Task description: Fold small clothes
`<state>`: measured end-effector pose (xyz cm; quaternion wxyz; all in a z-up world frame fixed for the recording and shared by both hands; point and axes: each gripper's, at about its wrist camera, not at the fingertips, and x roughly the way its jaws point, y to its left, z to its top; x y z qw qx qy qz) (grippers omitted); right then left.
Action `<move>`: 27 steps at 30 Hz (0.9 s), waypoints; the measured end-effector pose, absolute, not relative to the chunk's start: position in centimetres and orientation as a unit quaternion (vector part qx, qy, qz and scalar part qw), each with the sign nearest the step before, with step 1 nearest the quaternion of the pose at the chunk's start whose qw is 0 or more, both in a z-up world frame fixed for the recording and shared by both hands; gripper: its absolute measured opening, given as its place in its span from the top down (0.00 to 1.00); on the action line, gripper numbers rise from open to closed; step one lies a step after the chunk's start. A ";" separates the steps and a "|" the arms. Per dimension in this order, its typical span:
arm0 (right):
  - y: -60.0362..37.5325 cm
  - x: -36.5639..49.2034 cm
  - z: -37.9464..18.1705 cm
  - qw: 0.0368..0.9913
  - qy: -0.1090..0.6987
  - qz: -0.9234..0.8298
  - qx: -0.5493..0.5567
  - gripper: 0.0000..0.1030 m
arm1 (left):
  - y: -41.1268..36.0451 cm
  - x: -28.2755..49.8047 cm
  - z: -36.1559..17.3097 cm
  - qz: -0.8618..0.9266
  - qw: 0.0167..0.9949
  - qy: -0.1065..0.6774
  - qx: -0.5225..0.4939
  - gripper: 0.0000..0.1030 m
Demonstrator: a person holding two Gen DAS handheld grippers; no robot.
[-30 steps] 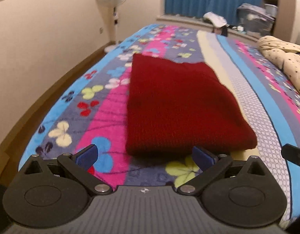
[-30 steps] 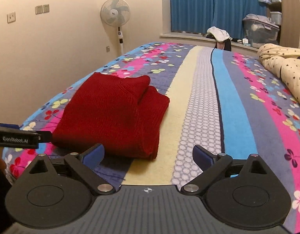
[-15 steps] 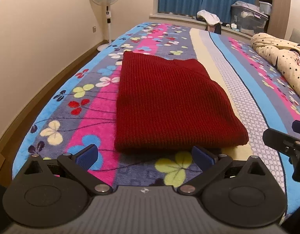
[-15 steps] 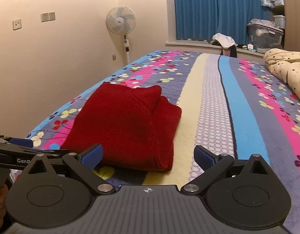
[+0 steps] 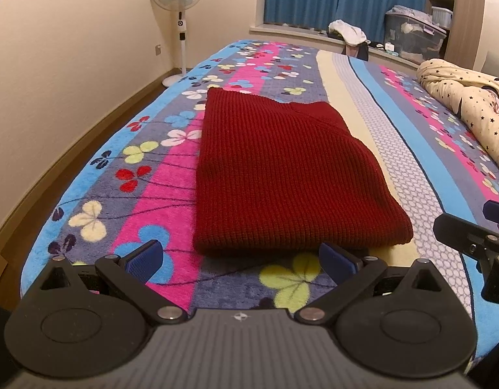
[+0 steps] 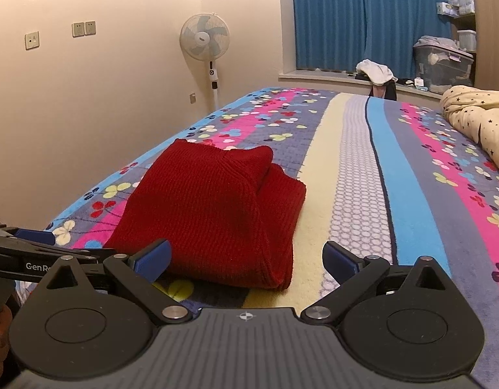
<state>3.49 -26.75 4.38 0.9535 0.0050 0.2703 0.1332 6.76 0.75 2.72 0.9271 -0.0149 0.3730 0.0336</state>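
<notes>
The red knit sweater [image 5: 282, 175] lies folded into a thick rectangular bundle on the near part of the floral striped bedspread [image 5: 145, 175], towards the side by the wall, with its long fold edge running over the cream stripe. In the right wrist view a doubled layer shows at the far end of the sweater [image 6: 213, 207], where one fold overlaps another.

Change noted: a second ago both cameras sat lower and closer to the bundle's near edge; now both have drawn back and risen slightly, and more bedspread shows in front of the garment. The bundle's outline is unchanged across the three moments. Judgement: the fold of this piece appears complete and the tools are retreating from it.

The left gripper [image 5: 241, 261] has its fingers spread wide and empty, tips just short of the sweater's near edge. The right gripper [image 6: 246, 257] is likewise spread wide and holds nothing, its left finger overlapping the garment's corner in view; contact cannot be confirmed.

Writing: the side of the left gripper, seen in the right wrist view, bears white lettering that reads "GenRo", the remainder hidden. A small label on the hub of the standing fan [image 6: 204, 40] is too small to read. Wall sockets [image 6: 84, 28] carry no legible marking.

Further off: a star-patterned quilt [image 5: 467, 97] at the right, blue curtains [image 6: 353, 19] behind.
</notes>
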 end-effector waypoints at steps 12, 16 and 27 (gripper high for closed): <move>-26.5 3.5 4.3 0.953 0.270 0.136 0.006 0.03 | 0.8 6.8 2.7 0.034 0.927 0.372 -0.015 0.01; -26.4 3.5 4.3 0.953 0.270 0.138 0.003 0.03 | 0.8 6.8 2.7 0.034 0.927 0.372 -0.015 0.01; -26.0 3.3 4.2 0.953 0.264 0.146 -0.013 0.03 | 0.8 6.8 2.7 0.035 0.927 0.372 -0.015 0.01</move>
